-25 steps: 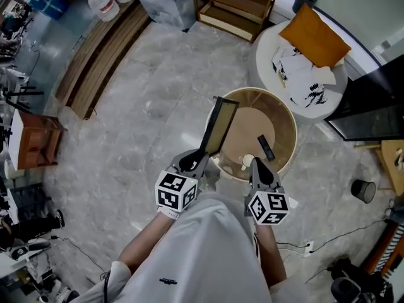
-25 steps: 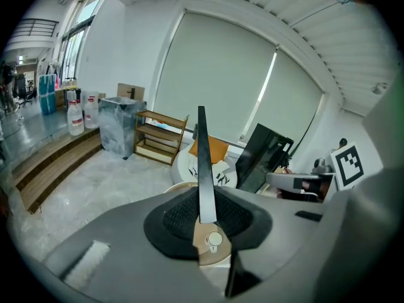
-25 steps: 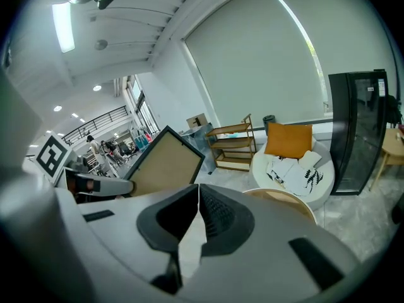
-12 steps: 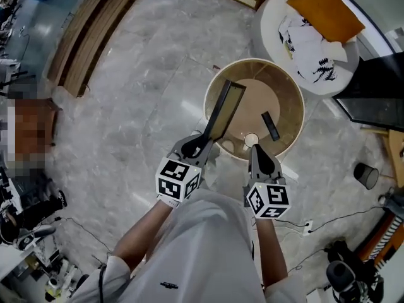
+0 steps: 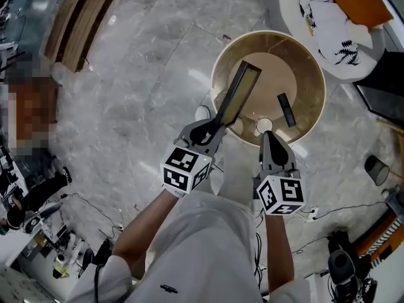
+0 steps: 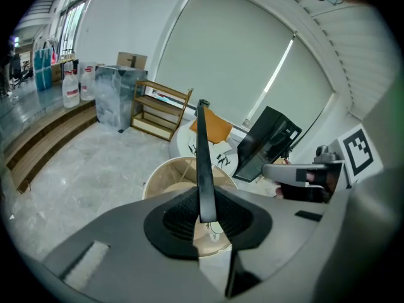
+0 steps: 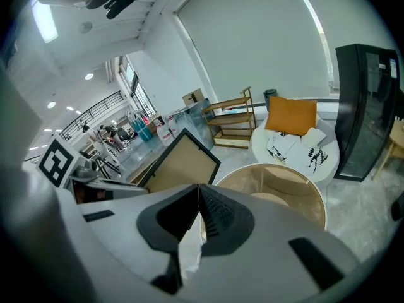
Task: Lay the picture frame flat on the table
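The picture frame point(image 5: 239, 93), black-edged with a tan back, stands tilted over the left part of the round wooden table point(image 5: 314, 72). My left gripper point(image 5: 213, 127) is shut on its lower edge. In the left gripper view the frame point(image 6: 202, 163) shows edge-on, clamped between the pads of the left gripper point(image 6: 206, 214). My right gripper point(image 5: 267, 139) hovers at the table's near rim, shut with nothing in it. The right gripper view shows the frame's tan back point(image 7: 180, 164) to the left of the right gripper point(image 7: 199, 189).
On the table lie a black remote point(image 5: 286, 109) and a small white round thing point(image 5: 264, 126). A white round seat with patterned cloth point(image 5: 333, 25) stands behind it. A small bin point(image 5: 377, 168) and cables lie on the floor at right, wooden steps point(image 5: 82, 17) at left.
The frame stays in my left gripper and now reaches further in over the table top. Both grippers sit closer to the table's near rim. The right gripper stays shut.
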The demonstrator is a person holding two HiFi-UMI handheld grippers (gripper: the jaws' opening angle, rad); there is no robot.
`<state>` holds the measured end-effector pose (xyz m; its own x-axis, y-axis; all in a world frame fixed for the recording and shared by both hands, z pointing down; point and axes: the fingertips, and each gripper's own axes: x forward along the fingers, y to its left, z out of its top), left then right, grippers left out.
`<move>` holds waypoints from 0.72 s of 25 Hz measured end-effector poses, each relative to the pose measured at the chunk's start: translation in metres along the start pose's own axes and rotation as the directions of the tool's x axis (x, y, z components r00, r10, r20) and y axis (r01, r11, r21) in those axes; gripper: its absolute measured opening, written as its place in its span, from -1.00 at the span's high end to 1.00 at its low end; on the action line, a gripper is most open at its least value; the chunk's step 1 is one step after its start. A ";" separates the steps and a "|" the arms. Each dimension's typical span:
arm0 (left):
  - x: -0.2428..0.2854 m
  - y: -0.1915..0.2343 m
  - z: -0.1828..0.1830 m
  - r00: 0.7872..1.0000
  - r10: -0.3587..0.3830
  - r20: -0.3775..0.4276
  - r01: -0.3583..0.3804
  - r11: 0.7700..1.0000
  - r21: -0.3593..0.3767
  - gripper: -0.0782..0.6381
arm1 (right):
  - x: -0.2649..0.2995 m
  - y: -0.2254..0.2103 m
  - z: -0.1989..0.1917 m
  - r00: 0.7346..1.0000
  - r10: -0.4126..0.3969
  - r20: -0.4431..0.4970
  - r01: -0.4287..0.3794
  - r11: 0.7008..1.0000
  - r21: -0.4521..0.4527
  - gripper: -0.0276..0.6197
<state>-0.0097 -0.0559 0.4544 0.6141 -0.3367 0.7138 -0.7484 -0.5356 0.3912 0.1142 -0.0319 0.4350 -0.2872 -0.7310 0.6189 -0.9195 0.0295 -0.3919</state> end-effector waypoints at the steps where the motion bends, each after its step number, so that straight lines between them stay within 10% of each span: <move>1: 0.006 0.003 -0.004 1.000 -0.001 -0.004 0.001 1.000 -0.006 0.59 | 0.006 -0.005 -0.003 1.000 -0.005 -0.004 0.005 1.000 0.007 0.90; 18: 0.113 0.055 -0.079 0.997 -0.060 -0.047 0.056 0.995 -0.087 0.59 | 0.095 -0.044 -0.088 0.997 -0.049 -0.067 0.054 0.996 0.074 0.90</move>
<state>-0.0010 -0.0625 0.6023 0.6453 -0.2673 0.7157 -0.7320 -0.4842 0.4792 0.1044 -0.0426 0.5705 -0.2594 -0.6842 0.6816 -0.9114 -0.0602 -0.4072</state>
